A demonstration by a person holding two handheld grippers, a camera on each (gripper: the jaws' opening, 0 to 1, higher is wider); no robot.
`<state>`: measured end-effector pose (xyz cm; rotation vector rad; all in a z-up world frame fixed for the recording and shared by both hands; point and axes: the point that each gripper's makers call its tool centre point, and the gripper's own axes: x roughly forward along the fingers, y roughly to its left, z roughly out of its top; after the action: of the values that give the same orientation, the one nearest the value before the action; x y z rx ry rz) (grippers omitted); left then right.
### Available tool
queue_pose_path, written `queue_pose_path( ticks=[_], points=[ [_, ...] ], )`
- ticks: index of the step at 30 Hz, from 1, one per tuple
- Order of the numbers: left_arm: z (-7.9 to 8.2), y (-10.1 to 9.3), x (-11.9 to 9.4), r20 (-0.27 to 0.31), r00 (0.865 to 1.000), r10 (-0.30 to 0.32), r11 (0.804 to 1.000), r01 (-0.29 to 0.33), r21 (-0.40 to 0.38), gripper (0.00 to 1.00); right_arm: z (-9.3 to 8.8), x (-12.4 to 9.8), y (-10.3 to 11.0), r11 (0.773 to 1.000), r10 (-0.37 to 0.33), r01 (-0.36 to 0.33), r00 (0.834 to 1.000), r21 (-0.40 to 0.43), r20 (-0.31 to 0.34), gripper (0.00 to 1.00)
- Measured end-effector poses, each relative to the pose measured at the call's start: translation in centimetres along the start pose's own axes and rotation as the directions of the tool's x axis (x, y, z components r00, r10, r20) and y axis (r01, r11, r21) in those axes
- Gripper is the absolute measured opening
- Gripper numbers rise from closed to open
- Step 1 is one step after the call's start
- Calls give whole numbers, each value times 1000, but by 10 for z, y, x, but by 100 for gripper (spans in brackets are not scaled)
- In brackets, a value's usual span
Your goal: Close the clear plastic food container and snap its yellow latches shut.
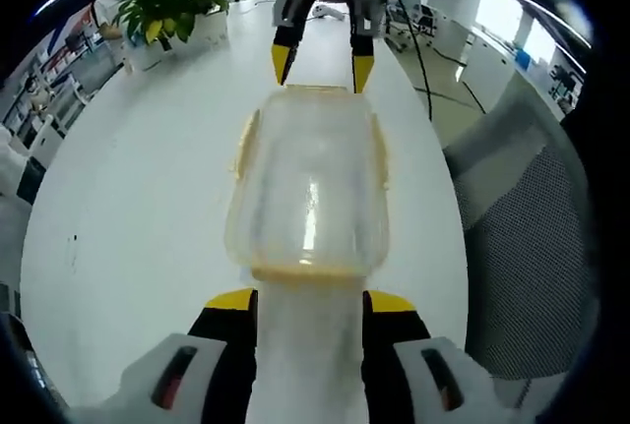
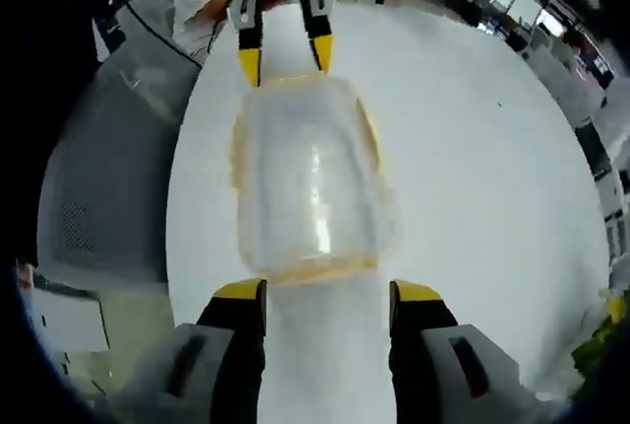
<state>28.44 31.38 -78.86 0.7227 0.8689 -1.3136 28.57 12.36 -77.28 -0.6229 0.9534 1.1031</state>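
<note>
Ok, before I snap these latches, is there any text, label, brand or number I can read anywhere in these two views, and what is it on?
None can be read.
Clear container: no label or print shows on it.
Left gripper and right gripper: yellow tips and black jaws, no markings legible.
White table: one small dark speck, not text.
Background shelves beyond the potted plant: too small and blurred to read.

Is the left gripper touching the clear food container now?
Apart. In the left gripper view, white table shows between the left gripper jaw tips and the near end of the clear food container.
</note>
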Motion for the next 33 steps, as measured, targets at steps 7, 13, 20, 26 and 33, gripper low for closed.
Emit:
queue_pose_path(
  ticks=[7, 13, 20, 26, 33],
  points=[
    [5, -1, -19, 183, 982, 40, 925, 33, -378, 32, 0, -13, -4, 940, -73, 12, 983, 341, 166, 42],
    [30, -2, -17, 331, 936, 120, 747, 135, -651, 36, 7, 0, 11, 897, -93, -5, 976, 441, 199, 42],
    [17, 5, -6, 252, 946, 202, 656, 60, -752, 31, 8, 7, 14, 823, -144, -12, 963, 568, 228, 37],
    [21, 2, -1, 247, 945, 213, 630, 61, -774, 26, 9, 10, 15, 795, -154, -29, 957, 605, 247, 33],
    [17, 3, 5, 220, 950, 220, 621, 38, -783, 26, 13, 14, 18, 788, -134, -51, 958, 614, 252, 30]
  ],
)
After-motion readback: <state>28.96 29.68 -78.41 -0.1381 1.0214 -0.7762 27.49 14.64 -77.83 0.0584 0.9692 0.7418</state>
